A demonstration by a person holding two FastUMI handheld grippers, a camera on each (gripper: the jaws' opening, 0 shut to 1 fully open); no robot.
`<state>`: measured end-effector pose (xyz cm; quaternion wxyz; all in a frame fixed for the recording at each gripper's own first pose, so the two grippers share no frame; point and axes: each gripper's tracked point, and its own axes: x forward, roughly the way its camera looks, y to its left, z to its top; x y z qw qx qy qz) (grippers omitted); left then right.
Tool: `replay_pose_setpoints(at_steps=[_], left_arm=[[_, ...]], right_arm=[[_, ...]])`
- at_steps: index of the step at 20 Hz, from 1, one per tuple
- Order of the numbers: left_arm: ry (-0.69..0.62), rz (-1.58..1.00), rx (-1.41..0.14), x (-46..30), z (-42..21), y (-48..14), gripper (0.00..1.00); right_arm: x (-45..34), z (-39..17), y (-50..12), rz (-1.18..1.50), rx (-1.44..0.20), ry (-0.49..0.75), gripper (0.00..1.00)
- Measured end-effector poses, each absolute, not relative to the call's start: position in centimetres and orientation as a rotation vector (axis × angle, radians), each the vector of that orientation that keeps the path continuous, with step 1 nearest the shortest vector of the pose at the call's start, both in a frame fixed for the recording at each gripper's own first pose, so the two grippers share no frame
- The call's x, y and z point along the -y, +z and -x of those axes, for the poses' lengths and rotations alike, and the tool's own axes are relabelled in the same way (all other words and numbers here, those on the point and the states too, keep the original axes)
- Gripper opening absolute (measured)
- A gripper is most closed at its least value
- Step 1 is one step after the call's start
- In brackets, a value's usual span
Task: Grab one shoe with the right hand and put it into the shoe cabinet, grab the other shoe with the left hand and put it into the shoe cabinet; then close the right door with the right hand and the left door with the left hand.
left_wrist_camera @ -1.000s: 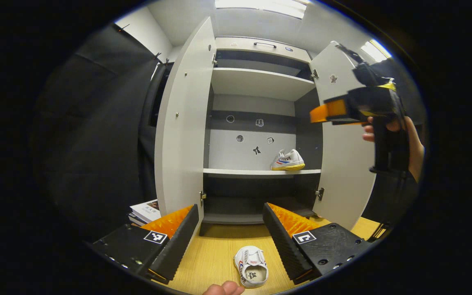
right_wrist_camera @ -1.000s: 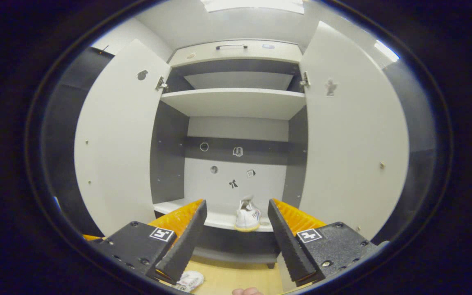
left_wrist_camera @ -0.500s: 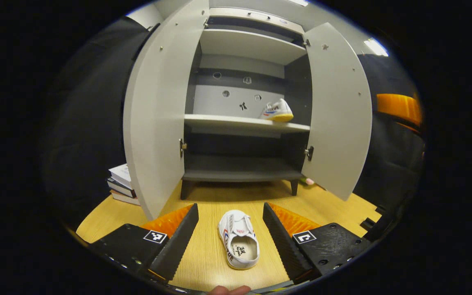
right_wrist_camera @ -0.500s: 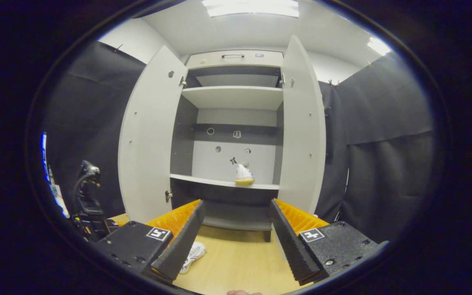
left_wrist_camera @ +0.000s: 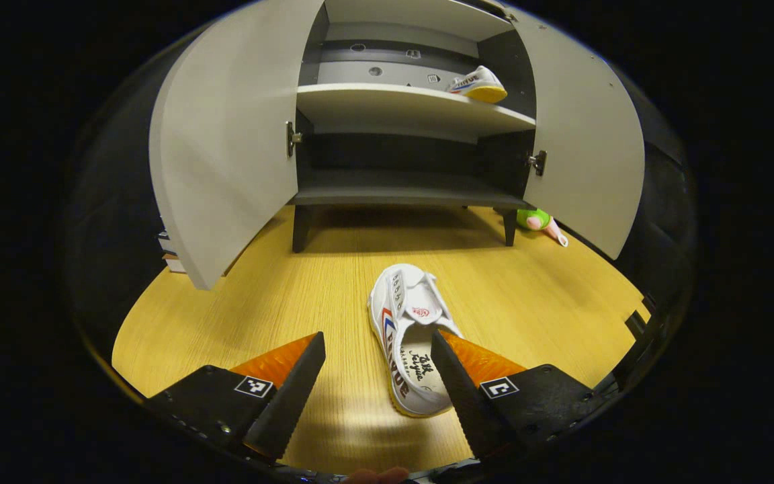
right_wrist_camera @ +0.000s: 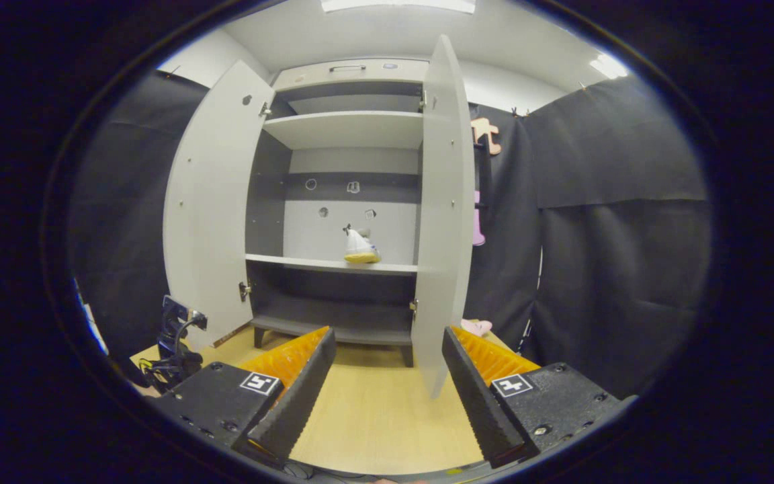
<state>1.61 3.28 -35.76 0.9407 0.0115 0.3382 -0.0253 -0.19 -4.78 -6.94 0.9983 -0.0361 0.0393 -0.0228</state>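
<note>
A white shoe (left_wrist_camera: pixel 406 336) lies on the wooden floor (left_wrist_camera: pixel 306 296), heel toward me. My left gripper (left_wrist_camera: pixel 377 383) hovers open just above it, its right finger over the shoe's heel. The shoe cabinet (left_wrist_camera: pixel 400 107) stands beyond with both doors wide open. A second white shoe (left_wrist_camera: pixel 478 83) with a yellow sole rests on the middle shelf, also seen as the shelved shoe (right_wrist_camera: pixel 360 247) in the right gripper view. My right gripper (right_wrist_camera: pixel 387 376) is open and holds nothing, well back from the cabinet (right_wrist_camera: pixel 347 202). The right door (right_wrist_camera: pixel 446 202) stands edge-on ahead of it.
A green and pink plush toy (left_wrist_camera: pixel 540 222) lies on the floor by the cabinet's right leg. Stacked books (left_wrist_camera: pixel 170 252) sit behind the left door (left_wrist_camera: pixel 222 141). The other gripper's body with cables (right_wrist_camera: pixel 172 343) shows low at the left of the right gripper view. Black cloth walls surround the booth.
My left gripper has dropped and tilted down toward the floor shoe, which now lies between its fingers. My right gripper has drawn back and swung to the right of the cabinet.
</note>
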Motion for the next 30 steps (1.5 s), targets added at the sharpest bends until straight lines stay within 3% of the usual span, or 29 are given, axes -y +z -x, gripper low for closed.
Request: replay_pose_setpoints(at_steps=[14,17,19,20,21,22,23,24,26,30], left_arm=[[-0.046,-0.002,-0.785,-4.1,-8.0,-41.5,0.95],[-0.051,0.003,-0.761,-3.5,-8.4,-41.3,0.83],[-0.051,0.015,-0.745,-2.9,-8.7,-41.4,0.64],[-0.033,0.01,-0.744,-2.8,-8.8,-41.5,0.4],[-0.024,0.007,-0.736,-2.9,-9.1,-41.5,0.3],[0.012,-0.021,-0.719,-3.6,-9.3,-41.2,0.29],[0.026,-0.003,-0.733,-4.0,-9.2,-41.8,0.37],[0.027,0.019,-0.717,-4.1,-9.6,-41.5,0.08],[0.035,0.049,-0.726,-4.2,-8.9,-41.4,0.0],[0.057,0.055,-0.653,-4.3,-8.7,-37.0,0.0]], right_arm=[[6.2,-2.2,-9.9,0.067,-0.162,-0.08,1.0],[6.2,-2.6,-10.4,0.069,-0.175,-0.082,1.0],[6.2,-2.9,-10.8,0.066,-0.185,-0.083,1.0],[6.2,-2.9,-10.8,0.065,-0.186,-0.083,1.0],[6.1,-2.9,-11.0,0.067,-0.185,-0.084,1.0],[6.1,-2.9,-10.9,0.07,-0.184,-0.085,1.0],[6.2,-2.8,-11.1,0.075,-0.186,-0.085,1.0],[6.2,-2.8,-11.2,0.08,-0.186,-0.084,1.0],[6.2,-2.6,-11.2,0.083,-0.187,-0.081,1.0],[5.9,-2.1,-10.8,0.08,-0.174,-0.063,1.0]])
